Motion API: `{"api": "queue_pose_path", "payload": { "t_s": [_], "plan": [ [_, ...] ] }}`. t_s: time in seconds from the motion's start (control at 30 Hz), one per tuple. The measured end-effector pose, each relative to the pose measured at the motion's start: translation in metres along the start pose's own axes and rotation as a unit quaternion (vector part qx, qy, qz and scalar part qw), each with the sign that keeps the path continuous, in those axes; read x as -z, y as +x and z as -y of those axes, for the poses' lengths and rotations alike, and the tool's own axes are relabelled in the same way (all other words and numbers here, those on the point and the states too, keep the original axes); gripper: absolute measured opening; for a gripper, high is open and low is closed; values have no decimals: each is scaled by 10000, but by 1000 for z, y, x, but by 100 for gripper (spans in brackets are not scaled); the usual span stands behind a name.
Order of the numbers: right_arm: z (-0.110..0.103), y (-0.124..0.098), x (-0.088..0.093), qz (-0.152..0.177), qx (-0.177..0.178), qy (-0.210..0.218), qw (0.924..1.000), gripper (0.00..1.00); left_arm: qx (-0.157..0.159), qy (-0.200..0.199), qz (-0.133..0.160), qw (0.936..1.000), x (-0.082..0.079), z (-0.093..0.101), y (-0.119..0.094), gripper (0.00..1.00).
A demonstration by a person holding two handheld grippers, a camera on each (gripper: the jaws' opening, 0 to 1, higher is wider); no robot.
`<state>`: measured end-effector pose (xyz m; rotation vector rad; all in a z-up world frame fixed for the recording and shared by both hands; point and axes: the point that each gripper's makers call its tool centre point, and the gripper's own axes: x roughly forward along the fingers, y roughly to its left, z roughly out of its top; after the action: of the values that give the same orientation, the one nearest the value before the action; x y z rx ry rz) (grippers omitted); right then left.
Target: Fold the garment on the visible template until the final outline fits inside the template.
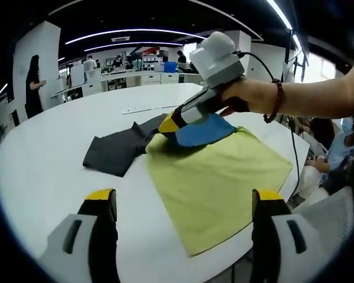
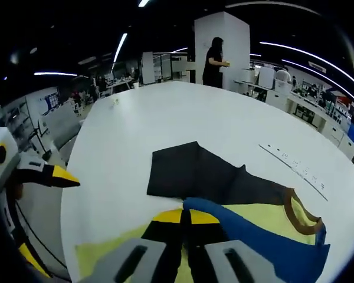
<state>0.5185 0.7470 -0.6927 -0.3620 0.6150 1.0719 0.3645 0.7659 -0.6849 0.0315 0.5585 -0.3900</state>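
Observation:
A yellow-green cloth square (image 1: 218, 183) lies on the white table (image 1: 41, 159), reaching its near edge. A garment lies over the square's far corner: a dark grey part (image 1: 115, 152) spreads onto the table, and a blue part (image 1: 200, 131) is folded over the yellow-green. In the right gripper view the blue part (image 2: 253, 239) runs right to a brown collar (image 2: 292, 213), with the dark grey part (image 2: 194, 174) beyond. My right gripper (image 2: 186, 217) is shut on the blue edge; it also shows, hand-held, from the left gripper view (image 1: 168, 125). My left gripper (image 1: 183, 197) hangs open above the square, holding nothing.
A long white ruler-like strip (image 2: 295, 165) lies on the table past the garment. A person (image 2: 213, 62) stands at the table's far side. Seated people (image 1: 333, 147) are close to the near right edge. Desks and shelves (image 1: 135, 73) fill the background.

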Motion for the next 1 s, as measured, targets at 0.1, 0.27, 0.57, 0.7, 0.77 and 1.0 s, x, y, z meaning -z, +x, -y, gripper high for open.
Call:
{"api": "queue_pose_path", "payload": {
  "t_s": [0.1, 0.27, 0.57, 0.7, 0.77, 1.0],
  "plan": [
    [17, -10, -2, 24, 158, 10, 9999, 0, -3, 6, -1, 10000, 0, 0, 1, 93],
    [40, -28, -3, 56, 360, 52, 9993, 0, 25, 45, -14, 10000, -2, 3, 2, 92],
    [86, -64, 6, -6, 804, 37, 9968, 0, 23, 75, -18, 10000, -3, 4, 2, 93],
    [107, -83, 13, -18, 1022, 50, 9947, 0, 25, 76, 4, 10000, -4, 4, 2, 93],
    [118, -92, 18, -30, 1114, 143, 9937, 0, 31, 87, -12, 10000, -4, 5, 2, 92],
    [156, -125, 35, -134, 1560, 228, 9874, 0, 68, 107, -29, 9999, -4, 7, 5, 93]
  ]
}}
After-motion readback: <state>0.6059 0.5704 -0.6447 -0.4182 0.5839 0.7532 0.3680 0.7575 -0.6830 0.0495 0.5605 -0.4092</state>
